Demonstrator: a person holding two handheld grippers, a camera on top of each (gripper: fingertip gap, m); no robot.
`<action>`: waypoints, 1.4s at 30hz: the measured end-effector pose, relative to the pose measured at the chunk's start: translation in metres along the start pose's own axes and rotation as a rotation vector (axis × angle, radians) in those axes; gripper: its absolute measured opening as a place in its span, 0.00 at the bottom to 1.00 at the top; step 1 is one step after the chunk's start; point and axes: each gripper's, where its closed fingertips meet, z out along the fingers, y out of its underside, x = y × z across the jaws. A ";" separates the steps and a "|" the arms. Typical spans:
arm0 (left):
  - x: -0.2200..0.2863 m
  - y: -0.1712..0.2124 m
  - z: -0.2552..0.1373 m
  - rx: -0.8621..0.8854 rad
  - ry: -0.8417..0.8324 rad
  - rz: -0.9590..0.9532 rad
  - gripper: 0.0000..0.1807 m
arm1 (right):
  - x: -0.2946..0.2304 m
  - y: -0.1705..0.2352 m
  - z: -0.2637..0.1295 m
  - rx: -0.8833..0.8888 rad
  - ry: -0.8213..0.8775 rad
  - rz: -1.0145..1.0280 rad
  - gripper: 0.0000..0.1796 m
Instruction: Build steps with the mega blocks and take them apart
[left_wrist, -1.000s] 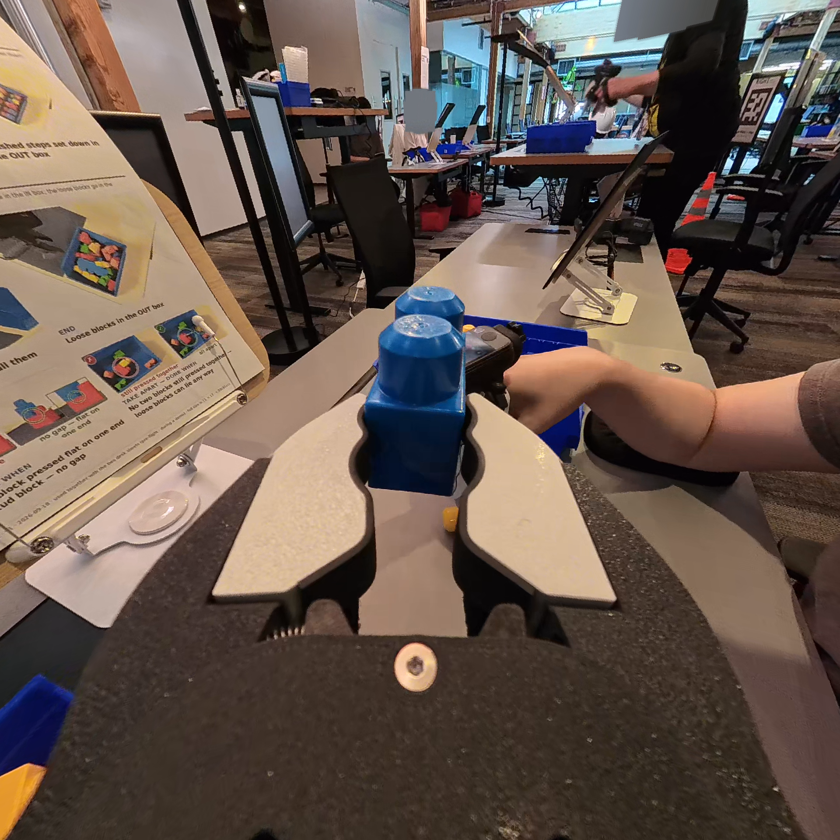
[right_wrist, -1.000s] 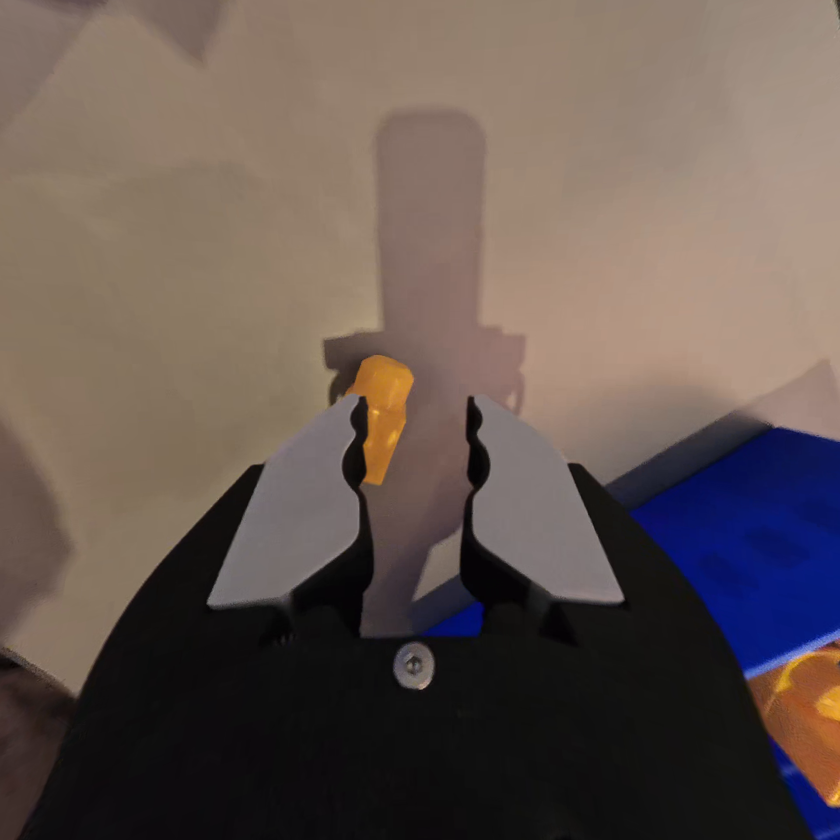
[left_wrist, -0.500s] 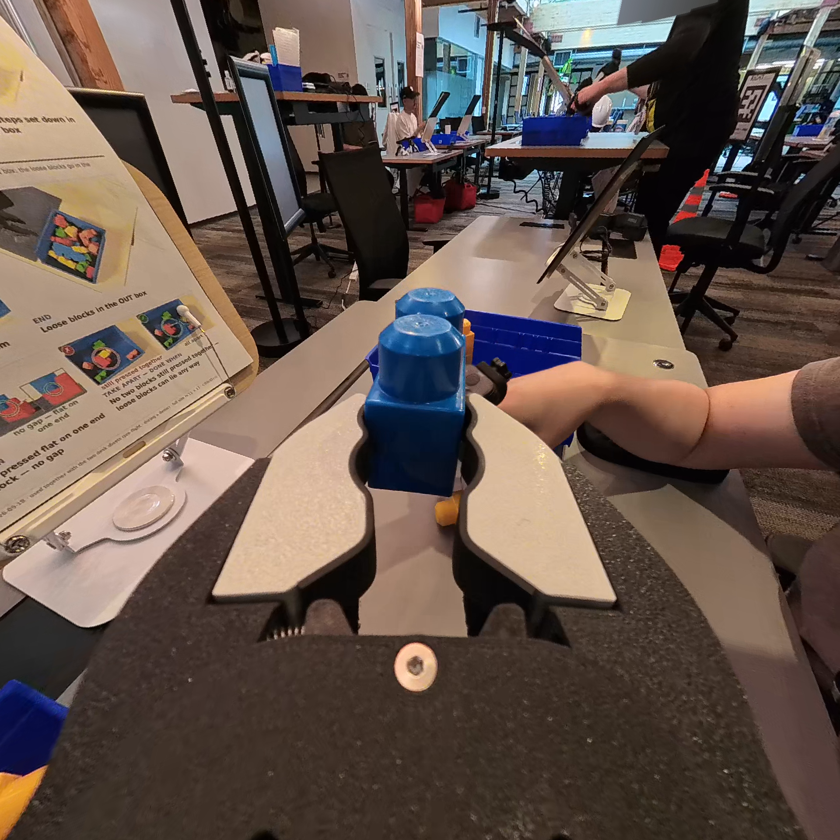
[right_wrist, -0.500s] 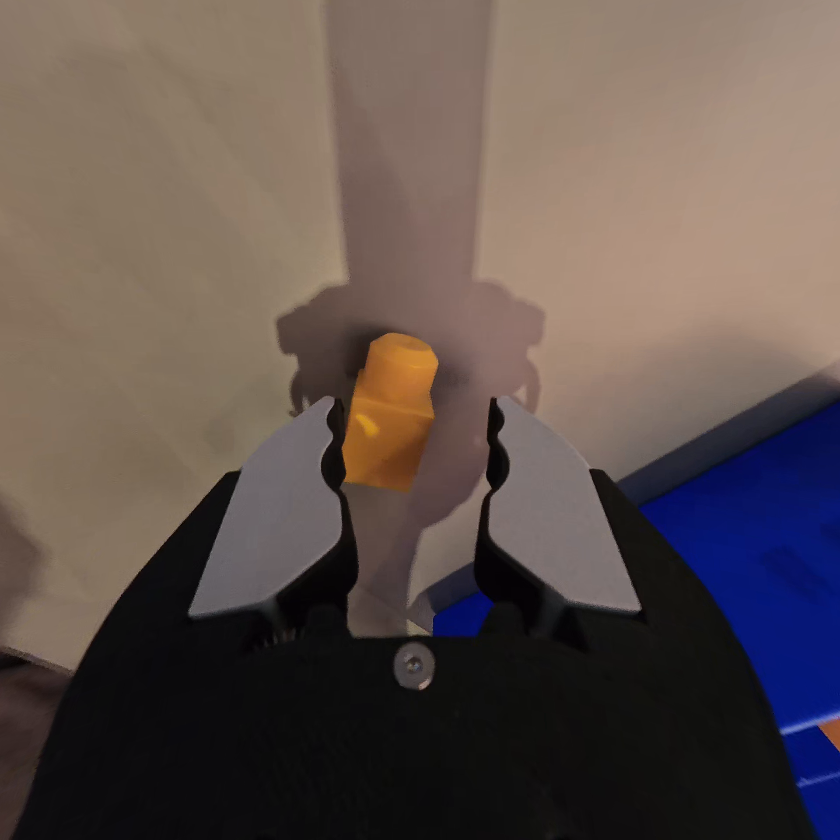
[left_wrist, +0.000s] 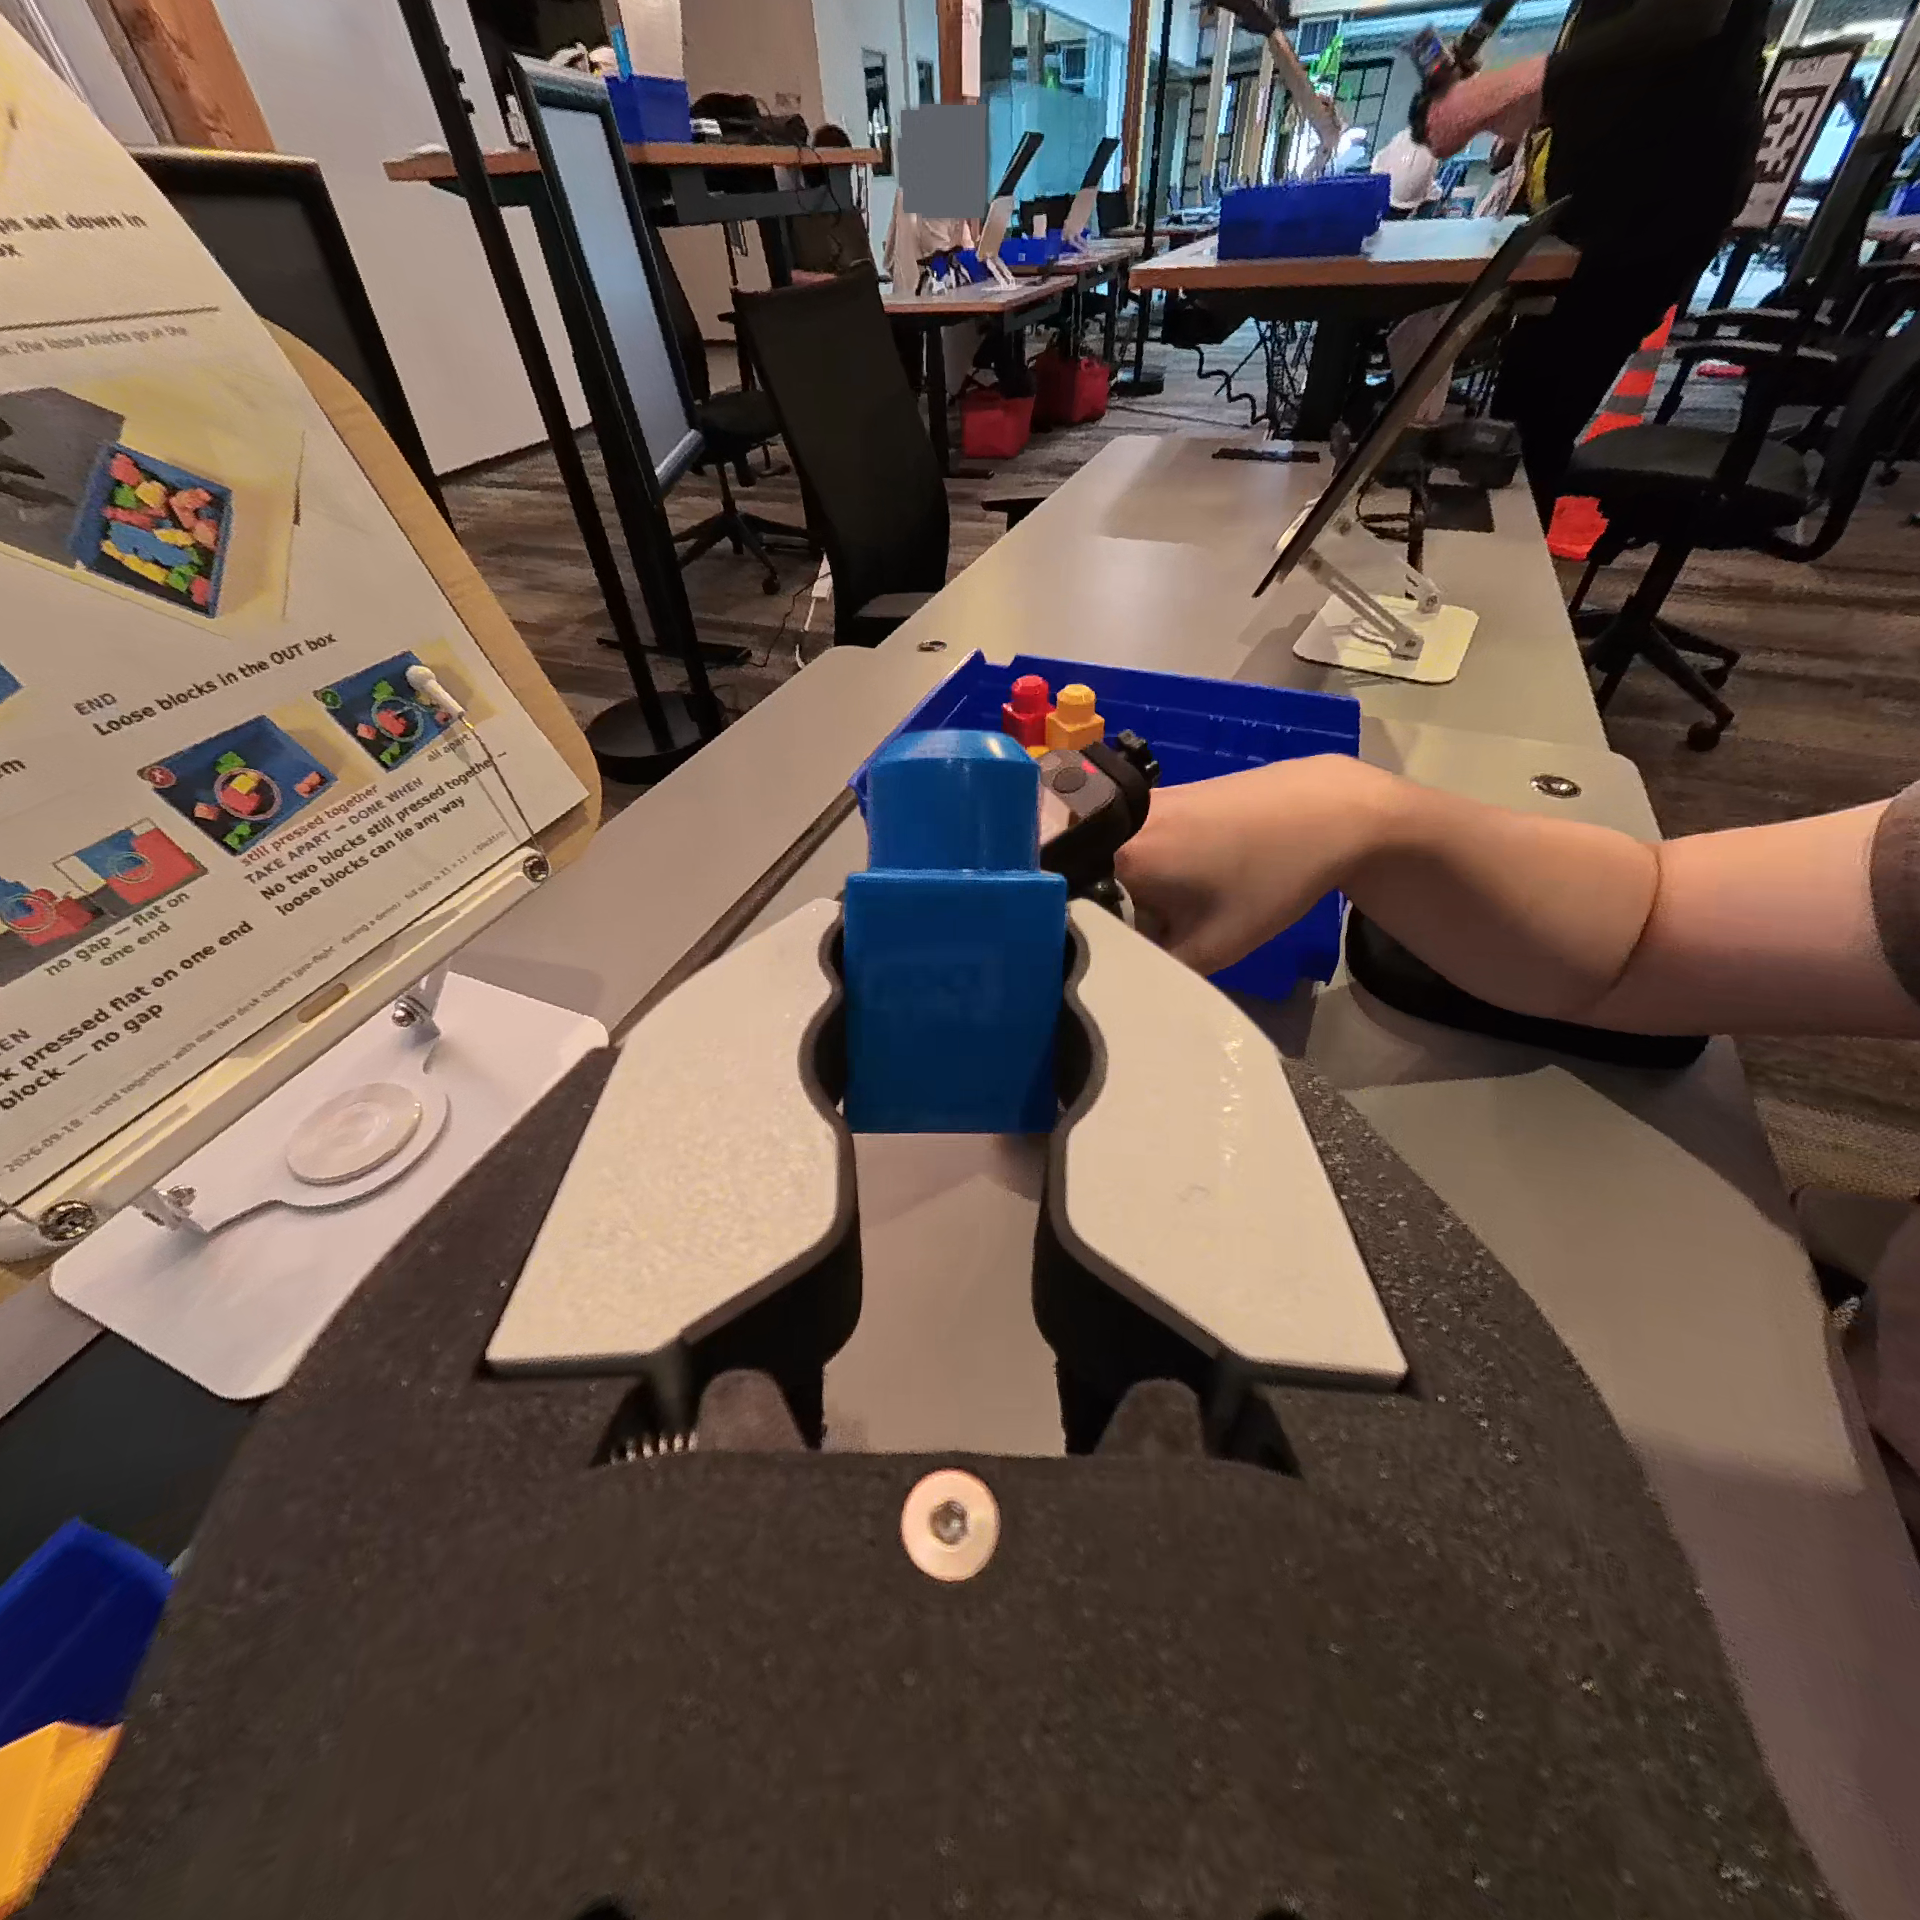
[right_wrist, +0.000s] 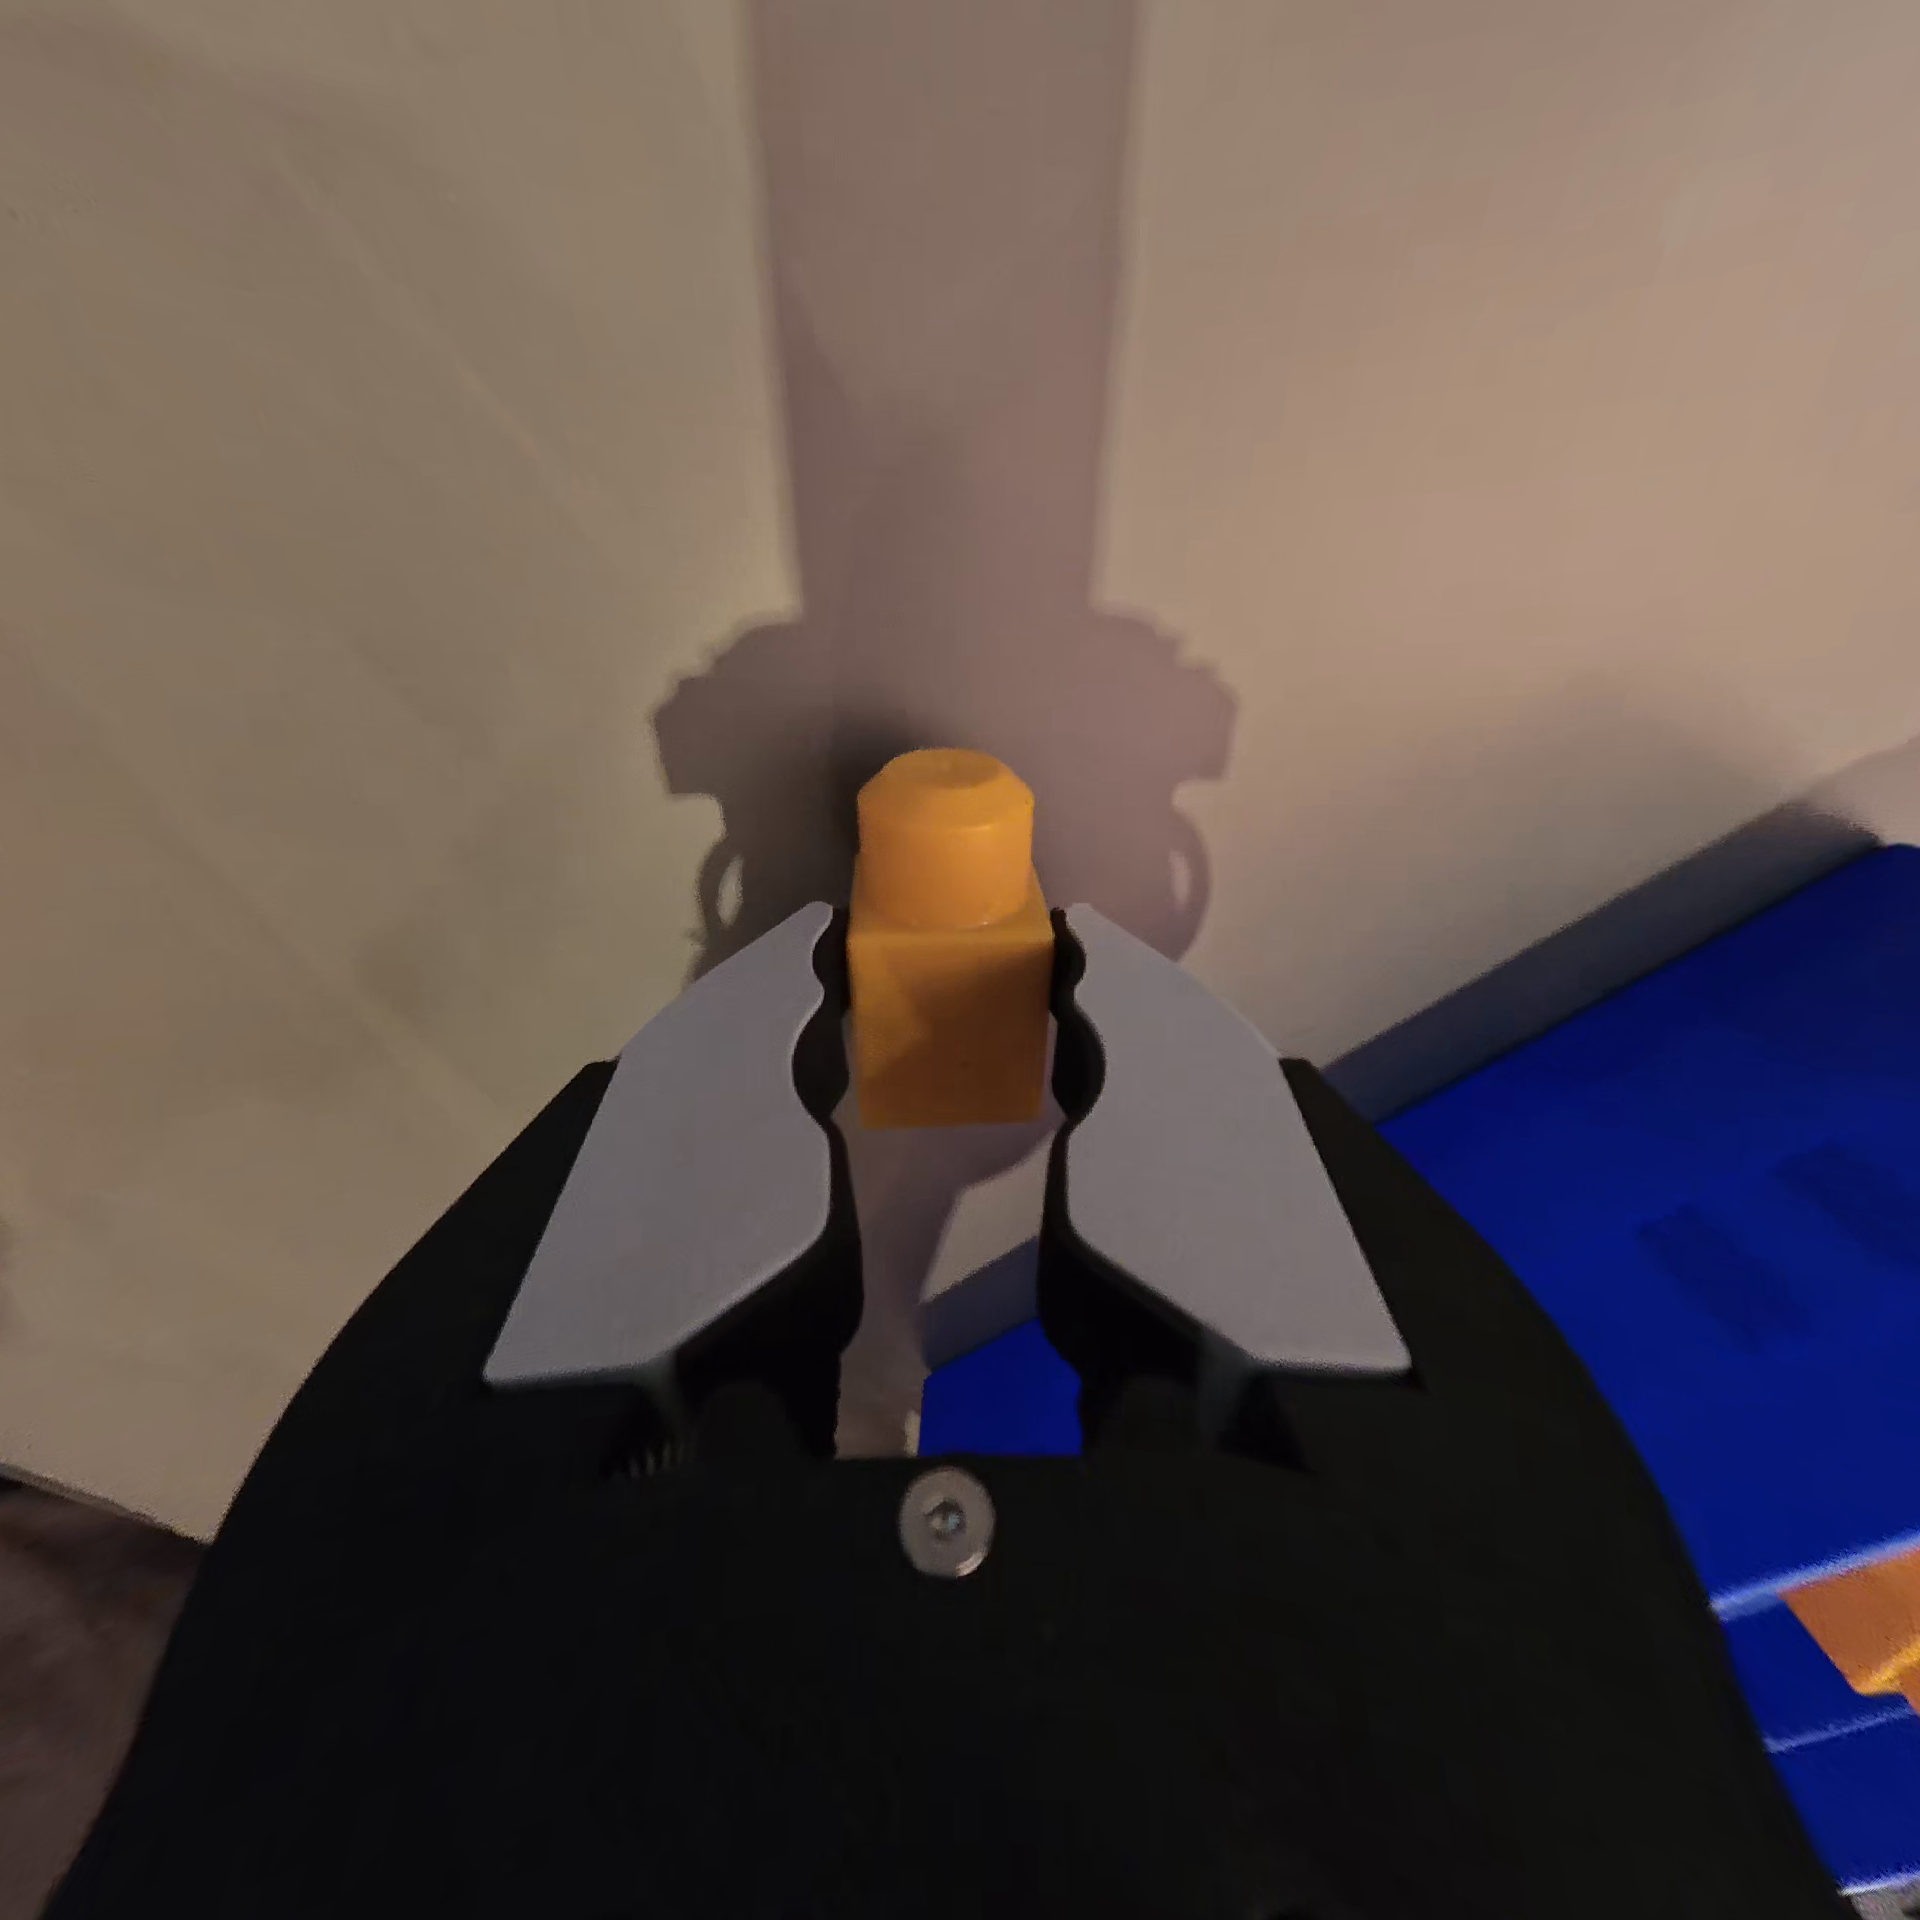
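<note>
closing in now, my right gripper has squared up and pinched the orange block that sat loose by one finger before; it's just over the tabletop. my left gripper stays clamped on the blue block. the grip's near the tips, so a twist could pop it free.

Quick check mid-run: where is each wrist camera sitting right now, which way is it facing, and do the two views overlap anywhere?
Left wrist view: sits behind the left gripper, facing level along the grey table into the room; its fingers clamp a blue block; the person's right forearm crosses.
Right wrist view: sits behind the right gripper, pointing down at the tabletop; fingers flank an orange block.
Shared: the blue bin; the right gripper partly shows beyond the blue block.
</note>
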 end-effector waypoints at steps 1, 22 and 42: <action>0.001 -0.001 0.001 0.011 0.005 -0.005 0.20 | 0.000 0.001 -0.001 0.000 -0.004 0.002 0.21; 0.027 -0.023 0.015 0.276 0.228 -0.196 0.20 | -0.071 -0.066 -0.211 1.157 -0.495 -0.313 0.22; 0.051 0.007 0.039 0.061 0.245 -0.038 0.20 | -0.092 -0.051 -0.238 1.335 -0.541 -0.488 0.20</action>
